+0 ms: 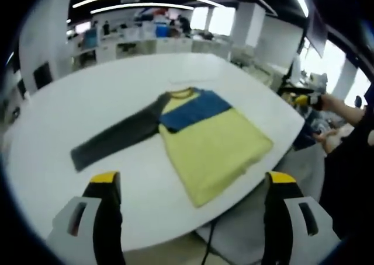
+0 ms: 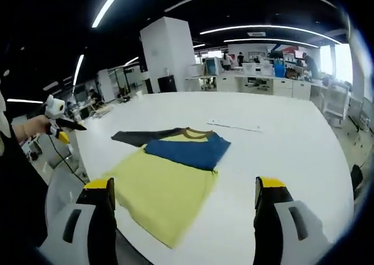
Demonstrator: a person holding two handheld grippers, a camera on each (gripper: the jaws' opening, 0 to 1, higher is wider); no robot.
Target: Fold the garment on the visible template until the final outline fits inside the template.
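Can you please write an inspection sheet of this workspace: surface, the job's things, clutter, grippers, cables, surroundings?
Surface: white table, mostly bare.
Job's things: garment, yellow body, blue chest, dark grey sleeve stretched out flat; the other side looks already folded in. Its hem lies near the table edge. A thin pale strip lies beyond the collar; the template outline cannot be made out.
Clutter: nothing seen on the table.
Grippers: left gripper and right gripper both open, above the table, touching nothing.
Cables: a dark cable hangs below the table edge.
Surroundings: open office with desks, a white pillar, ceiling lights.
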